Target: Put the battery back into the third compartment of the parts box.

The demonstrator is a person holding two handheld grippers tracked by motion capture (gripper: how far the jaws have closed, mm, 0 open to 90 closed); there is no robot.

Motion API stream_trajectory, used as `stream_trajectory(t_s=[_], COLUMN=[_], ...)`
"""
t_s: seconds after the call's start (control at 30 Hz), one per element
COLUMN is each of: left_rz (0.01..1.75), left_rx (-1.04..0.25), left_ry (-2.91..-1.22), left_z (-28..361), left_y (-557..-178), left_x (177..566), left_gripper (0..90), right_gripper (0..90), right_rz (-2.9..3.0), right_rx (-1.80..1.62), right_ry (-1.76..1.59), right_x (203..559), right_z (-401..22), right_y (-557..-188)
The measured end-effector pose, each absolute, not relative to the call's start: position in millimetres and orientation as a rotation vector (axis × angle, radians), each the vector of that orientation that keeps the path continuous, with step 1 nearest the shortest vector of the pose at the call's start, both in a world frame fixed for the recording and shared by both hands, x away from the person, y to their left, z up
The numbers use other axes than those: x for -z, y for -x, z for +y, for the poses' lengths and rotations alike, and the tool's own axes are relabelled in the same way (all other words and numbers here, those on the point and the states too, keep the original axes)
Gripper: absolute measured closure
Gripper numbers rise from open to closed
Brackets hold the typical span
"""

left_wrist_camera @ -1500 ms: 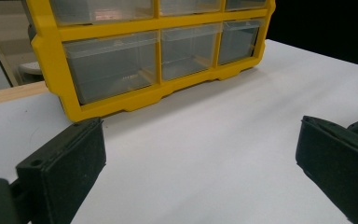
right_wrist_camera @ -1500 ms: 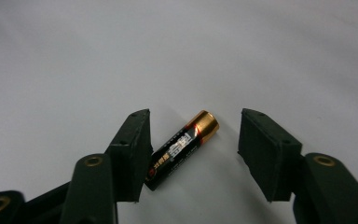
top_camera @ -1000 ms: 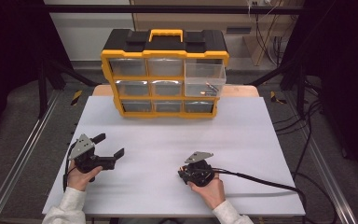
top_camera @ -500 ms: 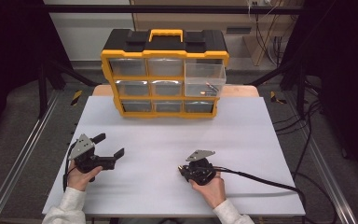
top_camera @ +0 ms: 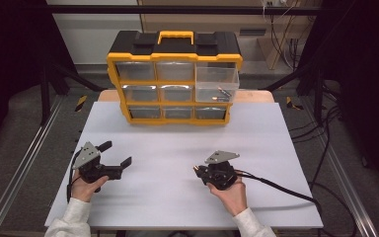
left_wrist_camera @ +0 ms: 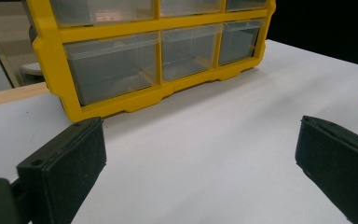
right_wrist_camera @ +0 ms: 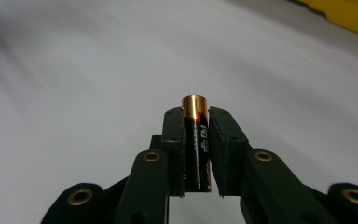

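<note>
Right gripper [right_wrist_camera: 196, 154] clamped on battery [right_wrist_camera: 196, 140], long axis along fingers, gold tip past them. Left gripper [left_wrist_camera: 200, 163] wide open, empty; organizer [top_camera: 174, 79] ahead of both.

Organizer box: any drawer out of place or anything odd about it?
Yes. On the organizer box, the right-hand drawer sticks out farther than its neighbours, with small items lying inside. The other drawers sit flush, and nothing has spilled on the table.

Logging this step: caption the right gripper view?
Right gripper clamps a black-and-copper battery above the white table.
</note>
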State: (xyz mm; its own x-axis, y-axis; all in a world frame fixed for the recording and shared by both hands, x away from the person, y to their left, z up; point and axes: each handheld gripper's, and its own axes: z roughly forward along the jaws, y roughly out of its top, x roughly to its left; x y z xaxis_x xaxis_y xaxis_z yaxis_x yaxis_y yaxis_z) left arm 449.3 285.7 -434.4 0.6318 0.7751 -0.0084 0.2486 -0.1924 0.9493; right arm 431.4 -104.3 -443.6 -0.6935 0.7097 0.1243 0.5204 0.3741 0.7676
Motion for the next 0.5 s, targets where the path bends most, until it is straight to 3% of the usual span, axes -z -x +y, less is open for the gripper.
stream_trajectory(t_s=[0.5], left_rz=[0.835], left_rx=[-0.593], left_ry=[-1.749], left_z=[285], left_y=[-450], left_x=[435], left_gripper=[1.3], right_gripper=[77.3], right_rz=[2.222], right_rx=[-1.379], right_ry=[-1.088], right_x=[384], right_z=[-139], right_y=[-437])
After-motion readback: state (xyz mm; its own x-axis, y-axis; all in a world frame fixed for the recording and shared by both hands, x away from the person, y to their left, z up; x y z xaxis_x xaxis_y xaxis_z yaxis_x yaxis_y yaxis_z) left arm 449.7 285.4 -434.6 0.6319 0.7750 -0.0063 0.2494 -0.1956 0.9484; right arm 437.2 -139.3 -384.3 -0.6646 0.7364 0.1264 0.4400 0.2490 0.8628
